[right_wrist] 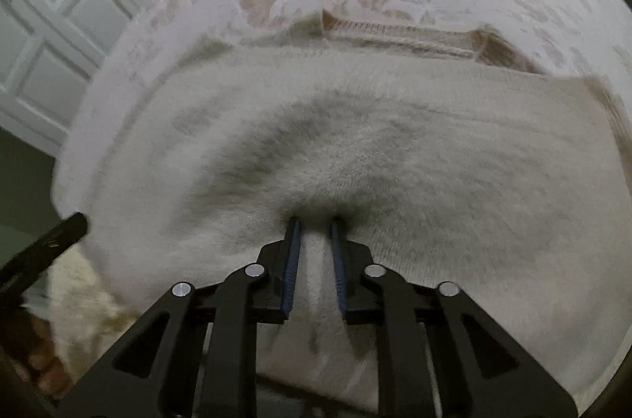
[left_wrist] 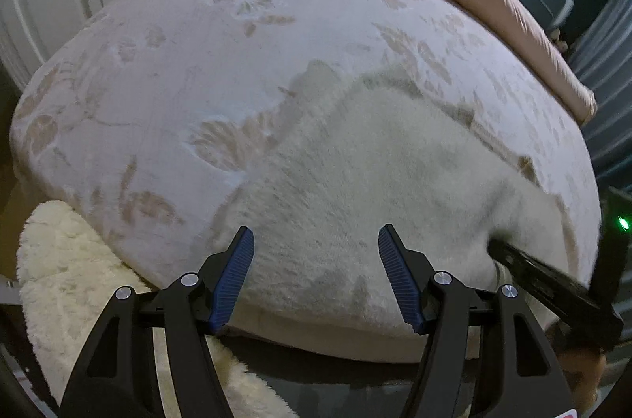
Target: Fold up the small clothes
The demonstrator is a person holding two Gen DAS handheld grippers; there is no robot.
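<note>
Right gripper (right_wrist: 315, 220) pinches a bunch of the fuzzy white sweater (right_wrist: 355, 149), which lies on the floral bedspread (left_wrist: 197, 42) ahead of both tongs; left gripper (left_wrist: 316, 244) is spread, empty, above the sweater's near edge. Risk: thin pinch slips off the slick fuzz, or the one-sided pull drags the sweater skewed

the left gripper (left_wrist: 316, 234), black with ribbed blue pads (left_wrist: 237, 272), hangs with jaws apart over a fuzzy white knitted garment (left_wrist: 367, 173) at lower centre. the garment lies on a pale floral bedspread (left_wrist: 197, 42). a black gripper finger (left_wrist: 553, 279) touches the garment at lower right.
</note>
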